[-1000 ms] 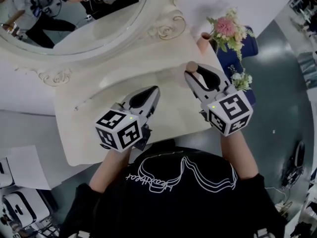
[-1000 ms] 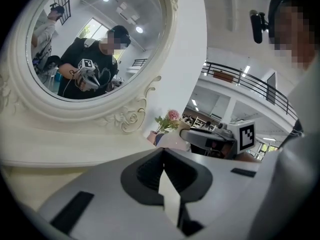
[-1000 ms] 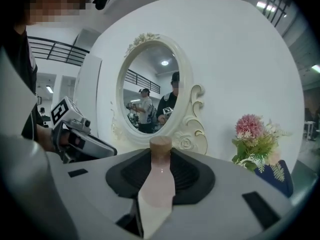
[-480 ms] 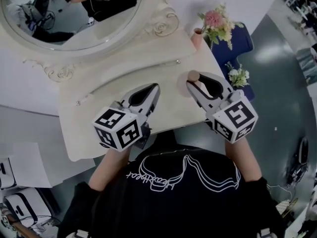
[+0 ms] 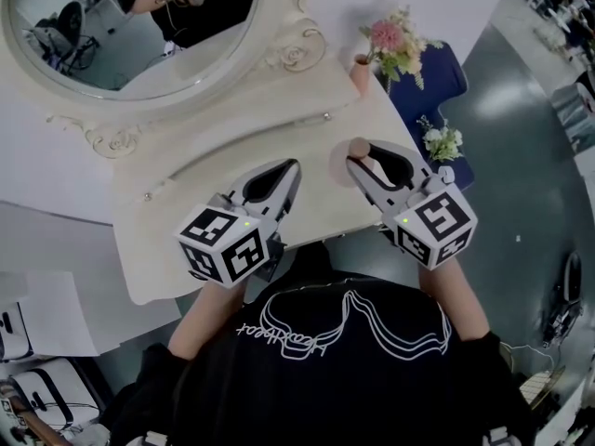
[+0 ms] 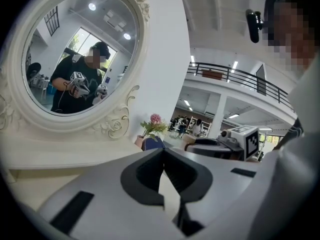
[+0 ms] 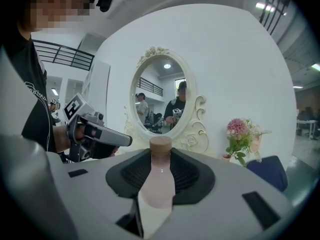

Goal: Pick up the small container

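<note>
A cream dressing table (image 5: 158,268) with a wavy front edge stands against a white wall, its top pale and plain. Along its back runs a raised curved step with two small knobs (image 5: 147,194) on its face, and above that step rises an oval mirror (image 5: 139,45) in a carved cream frame with scrolls and roses. At the table's far right corner, near the mirror's frame, a small pink vase (image 5: 361,71) stands upright, holding pink and white flowers (image 5: 395,40).
</note>
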### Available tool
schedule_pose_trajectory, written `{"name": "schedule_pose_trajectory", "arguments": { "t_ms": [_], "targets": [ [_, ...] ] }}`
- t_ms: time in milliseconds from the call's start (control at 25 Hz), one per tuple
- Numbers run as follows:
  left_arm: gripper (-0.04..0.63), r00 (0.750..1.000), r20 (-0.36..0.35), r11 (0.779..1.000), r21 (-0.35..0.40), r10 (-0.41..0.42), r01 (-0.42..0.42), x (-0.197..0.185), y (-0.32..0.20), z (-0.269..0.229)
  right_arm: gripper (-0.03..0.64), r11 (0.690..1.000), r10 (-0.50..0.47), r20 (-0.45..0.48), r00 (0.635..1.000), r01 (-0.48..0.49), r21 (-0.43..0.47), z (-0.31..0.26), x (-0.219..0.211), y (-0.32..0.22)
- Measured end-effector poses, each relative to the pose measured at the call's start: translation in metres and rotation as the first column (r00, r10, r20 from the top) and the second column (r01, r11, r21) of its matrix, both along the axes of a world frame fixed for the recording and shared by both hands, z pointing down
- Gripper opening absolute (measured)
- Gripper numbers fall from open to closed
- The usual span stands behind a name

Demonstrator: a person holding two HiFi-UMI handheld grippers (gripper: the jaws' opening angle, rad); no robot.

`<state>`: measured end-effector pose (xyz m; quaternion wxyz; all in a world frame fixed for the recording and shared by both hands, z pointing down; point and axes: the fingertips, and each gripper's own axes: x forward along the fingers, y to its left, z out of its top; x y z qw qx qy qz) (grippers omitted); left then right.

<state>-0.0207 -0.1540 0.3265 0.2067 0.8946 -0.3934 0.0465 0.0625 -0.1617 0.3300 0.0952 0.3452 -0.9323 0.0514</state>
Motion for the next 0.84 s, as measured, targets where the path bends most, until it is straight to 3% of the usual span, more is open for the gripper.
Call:
{"name": "schedule_pose_trajectory", "arguments": {
  "t_ms": [840],
  "targets": [
    [0.003,1.0,0.007,1.0,0.016,0.025,-0.025,0.018,0.008,-0.006,0.123,1.0,0.024,0.017,1.0,-0.024,0.003,-0.001,0.014,0.009]
  ]
}}
